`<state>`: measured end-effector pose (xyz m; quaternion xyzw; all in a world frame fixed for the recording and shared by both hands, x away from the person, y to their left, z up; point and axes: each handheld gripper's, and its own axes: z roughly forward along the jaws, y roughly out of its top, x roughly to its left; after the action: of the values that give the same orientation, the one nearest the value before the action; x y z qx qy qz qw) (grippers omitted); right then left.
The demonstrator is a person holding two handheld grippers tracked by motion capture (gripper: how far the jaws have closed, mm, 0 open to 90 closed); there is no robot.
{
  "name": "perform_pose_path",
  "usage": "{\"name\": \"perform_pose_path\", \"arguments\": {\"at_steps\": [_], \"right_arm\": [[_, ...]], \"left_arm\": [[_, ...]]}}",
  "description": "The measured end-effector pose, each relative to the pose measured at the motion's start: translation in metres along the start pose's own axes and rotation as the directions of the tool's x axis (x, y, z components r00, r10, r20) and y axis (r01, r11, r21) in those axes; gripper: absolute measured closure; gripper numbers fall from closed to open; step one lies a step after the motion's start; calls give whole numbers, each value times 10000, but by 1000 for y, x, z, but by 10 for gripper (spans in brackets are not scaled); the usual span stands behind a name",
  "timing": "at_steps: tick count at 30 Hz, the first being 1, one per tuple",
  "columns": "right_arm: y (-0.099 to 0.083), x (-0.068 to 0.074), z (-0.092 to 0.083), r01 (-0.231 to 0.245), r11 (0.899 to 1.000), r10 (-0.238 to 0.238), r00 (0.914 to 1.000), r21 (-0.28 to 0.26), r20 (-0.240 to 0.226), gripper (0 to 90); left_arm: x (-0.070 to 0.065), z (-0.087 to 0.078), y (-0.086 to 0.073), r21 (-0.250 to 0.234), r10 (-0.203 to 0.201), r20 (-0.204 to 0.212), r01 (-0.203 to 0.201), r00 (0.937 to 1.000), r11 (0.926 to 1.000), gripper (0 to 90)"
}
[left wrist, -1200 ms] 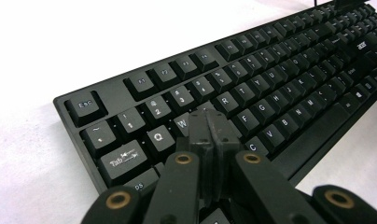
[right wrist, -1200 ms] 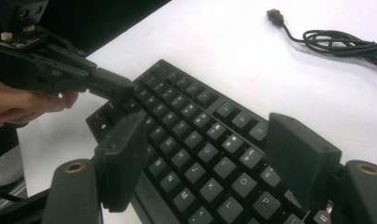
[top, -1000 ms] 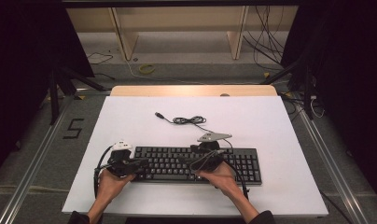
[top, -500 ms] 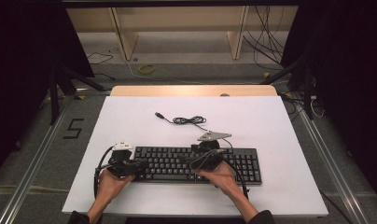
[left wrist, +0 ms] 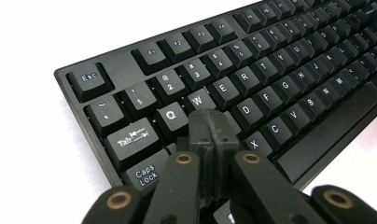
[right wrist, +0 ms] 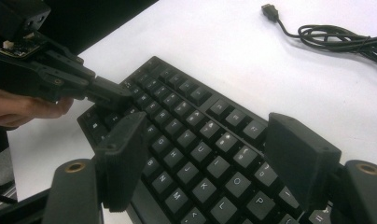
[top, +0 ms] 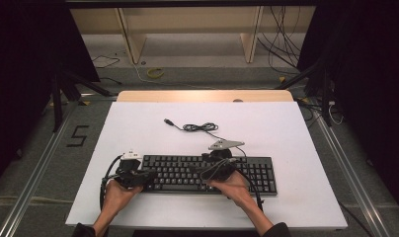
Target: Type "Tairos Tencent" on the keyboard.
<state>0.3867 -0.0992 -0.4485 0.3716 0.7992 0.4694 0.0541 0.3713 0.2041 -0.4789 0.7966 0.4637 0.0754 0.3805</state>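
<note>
Pressing together with nothing between them, the jaws of the left gripper form a single blunt tip that rests on the letter keys just below W, at the left end of the flat black plastic computer keyboard; whether it pushes a key down or merely touches it I cannot tell. The right gripper has its jaws wide apart, hovering over the keys of the middle-right block, clamped on nothing.

In the high view the keyboard lies flat and square on the white worktop, near the person's edge, with the left gripper at its left end and the right gripper over its middle. Its thin black cable runs from the back edge to a loose coil farther up the worktop, ending in a free plug.

As a thing to handle, the keyboard looks stiff and fairly light, a long rigid slab that should not bend. The key caps are smooth, sprung and give under pressure, so they make a poor hold; a pinch there would probably slip or fire keys. Better, I judge, to take the bare frame at a short end or along the front edge below the space bar, and to mind the trailing cable, which could drag or snag if the keyboard is shifted.
</note>
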Motion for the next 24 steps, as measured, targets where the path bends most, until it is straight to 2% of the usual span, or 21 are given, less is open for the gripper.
{"name": "perform_pose_path", "arguments": {"at_steps": [11,20,24], "right_arm": [[0,1,1,1,10000,-1,10000,13,-20,315],[0,0,2,-14,10000,14,10000,54,-26,340],[0,0,4,3,10000,-3,10000,86,0,374]], "left_arm": [[-3,-10,3,-597,-32,203,44,9998,9982,836],[-5,-13,4,-877,-93,562,143,9984,9960,667],[-7,-14,4,-1045,-267,655,335,9975,9940,569]]}}
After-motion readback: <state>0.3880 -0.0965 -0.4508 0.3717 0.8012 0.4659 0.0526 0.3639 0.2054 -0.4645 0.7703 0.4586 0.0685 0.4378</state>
